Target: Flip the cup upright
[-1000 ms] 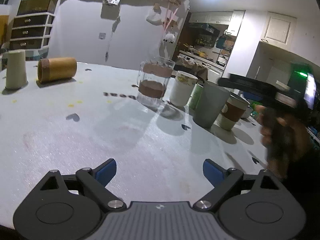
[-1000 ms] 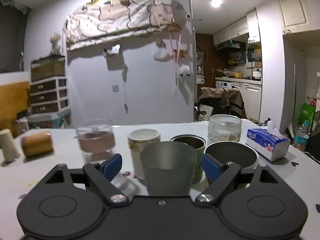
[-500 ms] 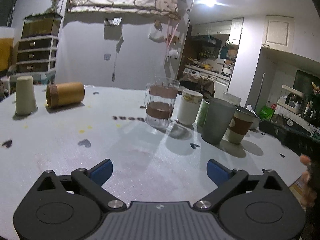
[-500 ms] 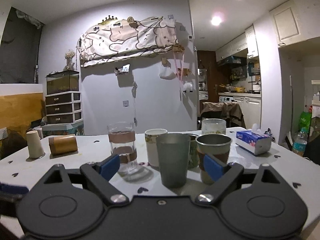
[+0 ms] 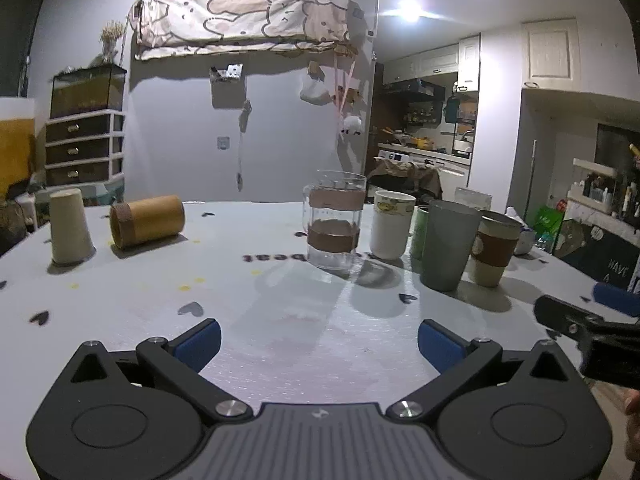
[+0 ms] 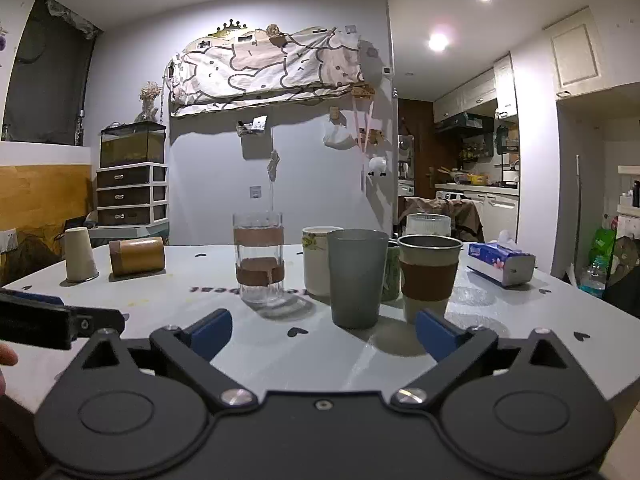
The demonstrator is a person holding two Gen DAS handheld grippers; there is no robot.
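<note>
A brown bamboo cup (image 5: 147, 220) lies on its side at the far left of the white table (image 5: 280, 320); it also shows in the right wrist view (image 6: 137, 256). A cream cup (image 5: 70, 226) stands upside down to its left, also in the right wrist view (image 6: 80, 254). My left gripper (image 5: 319, 344) is open and empty above the table's near part. My right gripper (image 6: 323, 332) is open and empty, facing a grey cup (image 6: 357, 278). Each gripper shows at the edge of the other's view.
Upright cups cluster at the right: a glass with brown bands (image 5: 335, 220), a white cup (image 5: 391, 224), a grey cup (image 5: 450, 244), a sleeved cup (image 5: 496, 252). A tissue pack (image 6: 500, 264) lies at the far right.
Both grippers have pulled back and levelled; the cups look farther away. The right gripper, raised by the cups a second ago, now sits low at the left view's right edge.
</note>
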